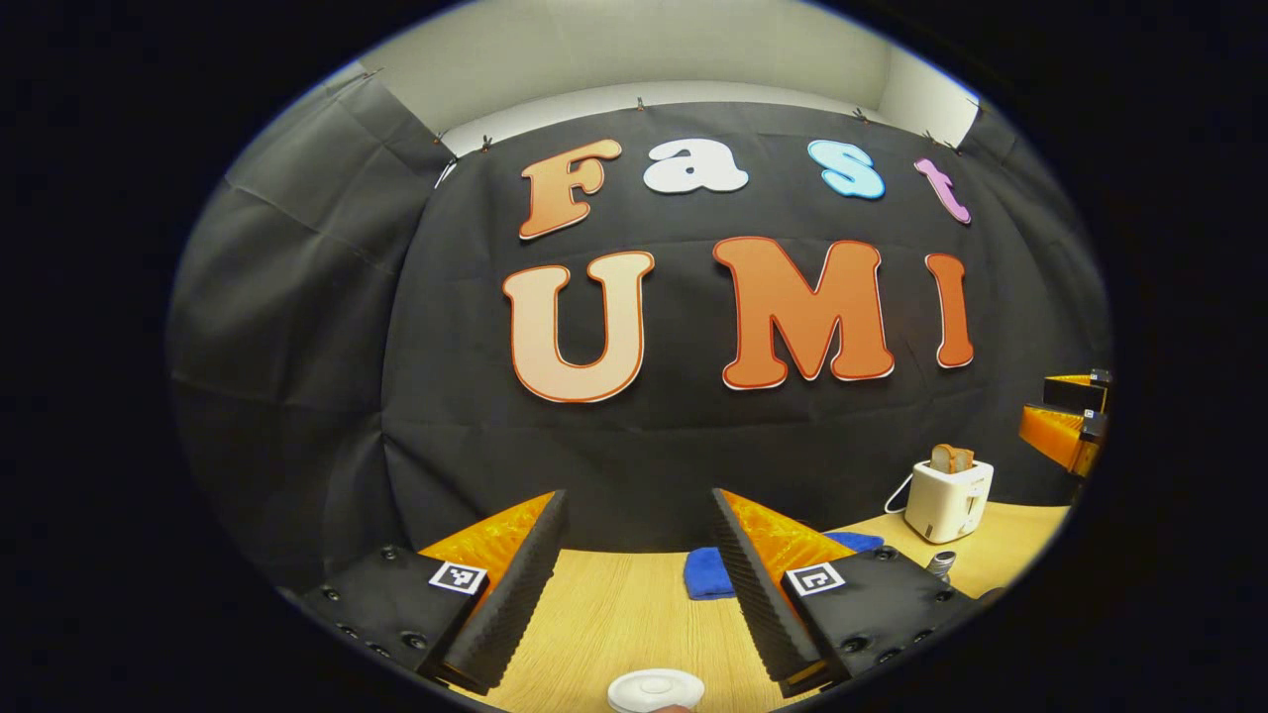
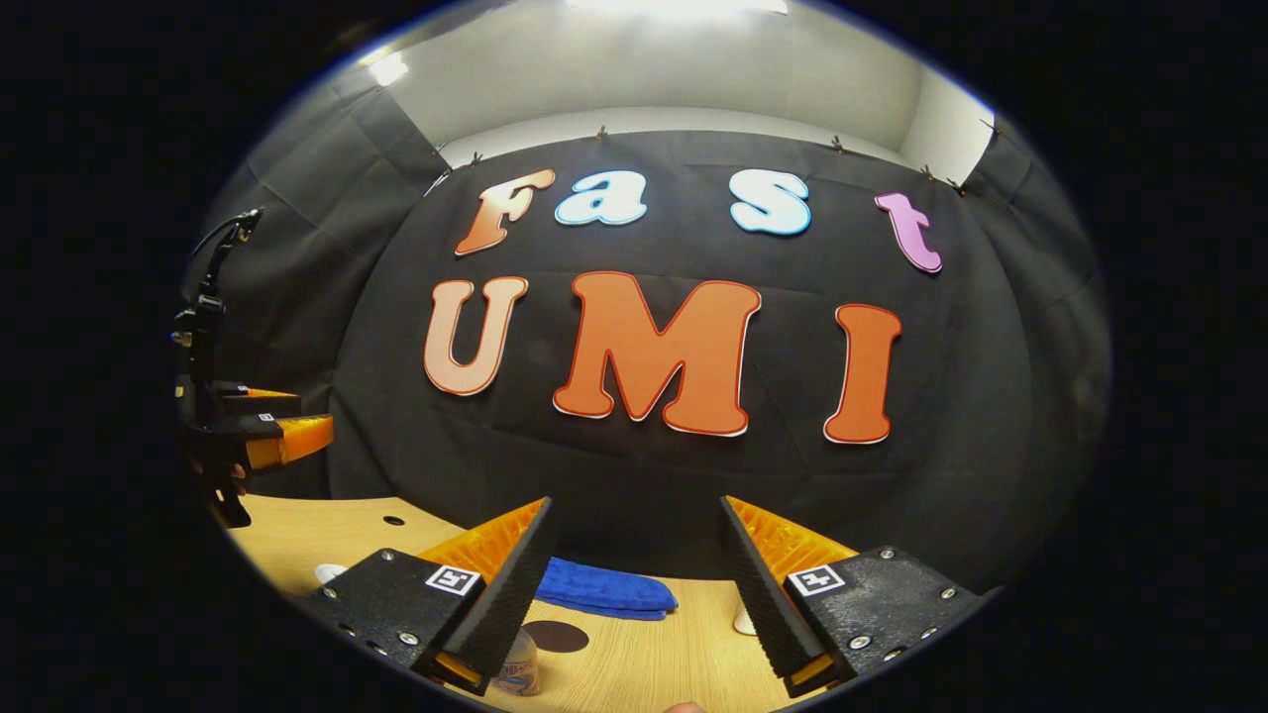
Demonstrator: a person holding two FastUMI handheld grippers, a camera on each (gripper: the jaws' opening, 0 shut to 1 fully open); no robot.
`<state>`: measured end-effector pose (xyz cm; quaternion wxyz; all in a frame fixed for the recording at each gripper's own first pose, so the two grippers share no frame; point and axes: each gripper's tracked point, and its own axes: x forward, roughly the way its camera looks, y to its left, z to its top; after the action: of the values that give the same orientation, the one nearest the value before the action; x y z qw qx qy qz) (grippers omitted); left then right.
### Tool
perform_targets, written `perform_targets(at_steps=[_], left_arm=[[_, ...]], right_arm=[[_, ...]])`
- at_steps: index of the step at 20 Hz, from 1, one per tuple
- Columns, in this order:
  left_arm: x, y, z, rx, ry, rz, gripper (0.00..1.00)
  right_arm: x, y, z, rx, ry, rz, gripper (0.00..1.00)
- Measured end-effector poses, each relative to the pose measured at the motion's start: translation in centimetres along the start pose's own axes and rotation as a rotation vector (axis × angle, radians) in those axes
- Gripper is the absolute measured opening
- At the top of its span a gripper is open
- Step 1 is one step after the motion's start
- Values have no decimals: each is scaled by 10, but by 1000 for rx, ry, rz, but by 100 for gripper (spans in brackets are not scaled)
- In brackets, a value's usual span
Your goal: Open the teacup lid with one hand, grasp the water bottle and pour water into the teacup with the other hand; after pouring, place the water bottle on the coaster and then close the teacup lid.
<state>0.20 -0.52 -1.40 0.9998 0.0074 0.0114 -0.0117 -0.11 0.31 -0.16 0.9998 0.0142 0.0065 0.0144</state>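
- The booth has a black cloth wall at the far side and a light wooden table (image 1: 614,614) in front of it.
- Left gripper view: your left gripper (image 1: 639,584) is held above the table with its jaws wide apart and nothing between them.
- The white teacup lid (image 1: 655,690) sits at the near edge of this view, just below the gap between the fingers, with the knob on top visible; the cup beneath is cut off by the edge.
- A blue cloth (image 1: 708,572) lies on the table beyond the fingers, partly hidden by the right one.
- A white toaster (image 1: 948,498) with a slice of bread in its slot stands at the far right; a small metal cap-like item (image 1: 941,563) is near it, too small to identify.
- Right gripper view: your right gripper (image 2: 634,584) is also held above the table, jaws wide apart and empty.
- The water bottle (image 2: 517,668) stands near, just beside the left finger, only its top part visible.
- The dark round coaster (image 2: 556,636) lies on the table just right of the bottle, nearer than the blue cloth.
- The other gripper shows at the far left edge of this view, raised over the table.
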Motion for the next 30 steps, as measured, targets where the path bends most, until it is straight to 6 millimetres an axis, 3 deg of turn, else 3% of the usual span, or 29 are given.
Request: perform_targets(at_steps=[7,13,15,26,28,30], left_arm=[[-2,-6,-30,14,49,-24,94],[-4,-12,-74,27,137,-53,94],[-6,-10,-99,28,190,-54,94],[-15,-11,-180,15,382,-73,95],[-15,-11,-198,5,420,-84,86],[-17,-12,-209,7,447,-91,86]], right_arm=[[-9,19,-30,26,39,67,97],[-21,52,-71,48,122,174,97],[-25,63,-87,47,154,211,98],[-29,90,-147,43,285,289,98],[-27,95,-161,32,320,302,98],[-27,102,-171,25,340,315,98]])
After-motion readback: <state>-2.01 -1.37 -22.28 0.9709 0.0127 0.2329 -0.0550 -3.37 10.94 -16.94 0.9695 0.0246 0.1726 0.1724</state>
